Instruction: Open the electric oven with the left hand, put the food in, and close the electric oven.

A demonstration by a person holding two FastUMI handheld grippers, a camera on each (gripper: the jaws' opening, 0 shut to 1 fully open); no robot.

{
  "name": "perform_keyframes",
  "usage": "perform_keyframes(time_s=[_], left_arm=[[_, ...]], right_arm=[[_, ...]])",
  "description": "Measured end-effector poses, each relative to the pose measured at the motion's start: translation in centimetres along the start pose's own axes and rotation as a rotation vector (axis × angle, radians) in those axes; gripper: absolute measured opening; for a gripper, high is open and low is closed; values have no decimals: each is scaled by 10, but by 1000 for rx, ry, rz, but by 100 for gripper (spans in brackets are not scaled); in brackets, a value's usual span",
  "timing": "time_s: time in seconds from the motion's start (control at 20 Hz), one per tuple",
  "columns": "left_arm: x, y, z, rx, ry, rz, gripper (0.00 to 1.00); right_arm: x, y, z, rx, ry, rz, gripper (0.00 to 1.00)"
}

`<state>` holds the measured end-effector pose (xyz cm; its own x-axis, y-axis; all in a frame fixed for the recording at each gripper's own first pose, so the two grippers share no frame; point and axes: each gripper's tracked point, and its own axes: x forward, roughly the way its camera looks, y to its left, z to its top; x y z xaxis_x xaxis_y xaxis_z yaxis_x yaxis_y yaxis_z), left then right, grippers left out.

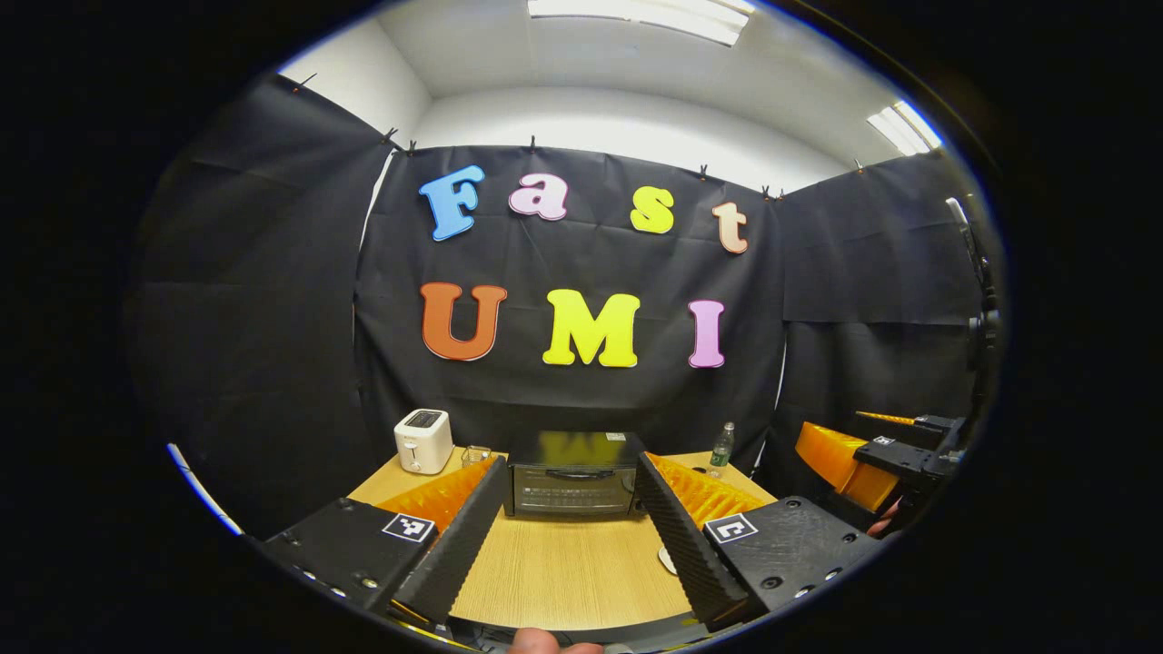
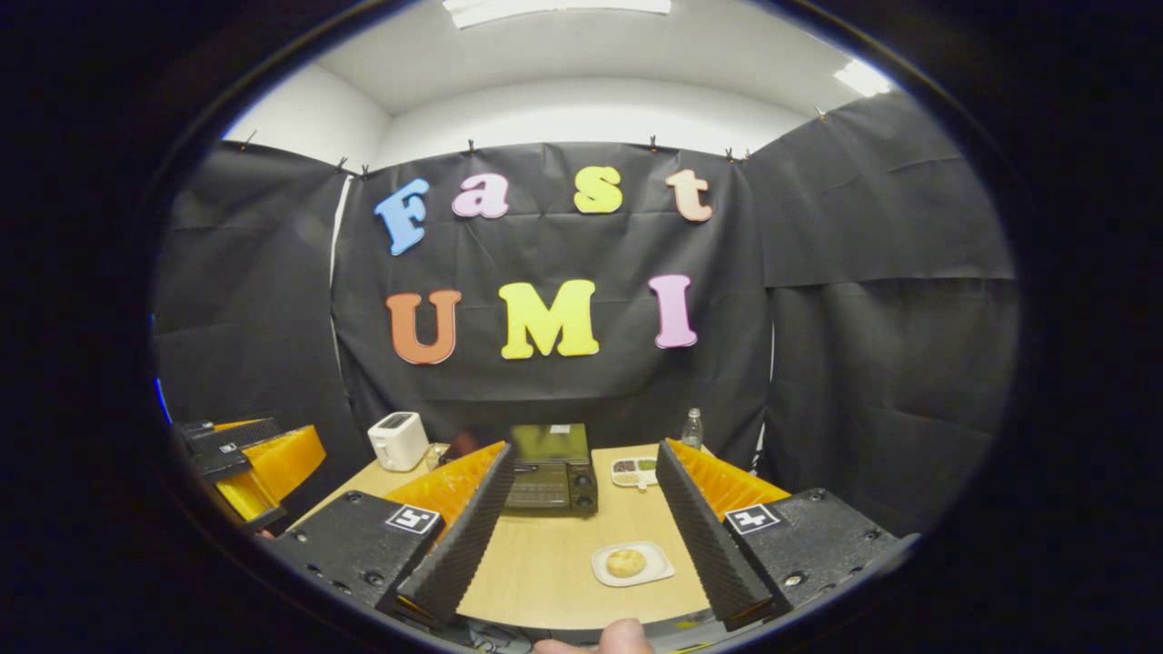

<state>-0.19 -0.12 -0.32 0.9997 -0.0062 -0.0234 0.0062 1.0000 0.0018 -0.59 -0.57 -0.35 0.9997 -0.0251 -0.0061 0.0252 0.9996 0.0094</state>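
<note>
Left gripper view: left gripper (image 1: 571, 536) spread wide, empty, electric oven (image 1: 574, 474) shut straight ahead; right gripper (image 2: 581, 536) likewise wide, bun on its plate (image 2: 632, 563) just ahead between its 2 fingers; risk: fingers slipping off the thin door handle (image 1: 579, 473), or shoving the oven backward.

Table (image 2: 554, 563) pale wood, fine grain lines. Electric oven (image 1: 572, 474) black, glossy top, dark glass door. Toaster (image 1: 423, 440) white, dark slot on top. Bread roll (image 2: 625, 562) golden-brown on white plate (image 2: 656, 571). Bottle (image 1: 721, 448) clear, green label. Small tray (image 2: 633, 470) white, green and brown contents.
</note>
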Motion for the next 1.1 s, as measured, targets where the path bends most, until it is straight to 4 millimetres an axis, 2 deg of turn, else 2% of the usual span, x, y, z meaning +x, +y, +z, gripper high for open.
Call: perform_keyframes(time_s=[0.35,0.6,0.85,1.1], left_arm=[[1,-7,-4,9,8,-14,92],[13,-8,-10,8,21,-9,92],[39,-13,-18,3,37,-13,92],[87,-22,-54,-19,115,-26,92]], right_arm=[[5,-5,-1,6,9,-13,99],[16,-3,-4,5,24,0,99],[39,-14,-6,6,37,-10,99],[72,-42,-18,9,67,-38,99]])
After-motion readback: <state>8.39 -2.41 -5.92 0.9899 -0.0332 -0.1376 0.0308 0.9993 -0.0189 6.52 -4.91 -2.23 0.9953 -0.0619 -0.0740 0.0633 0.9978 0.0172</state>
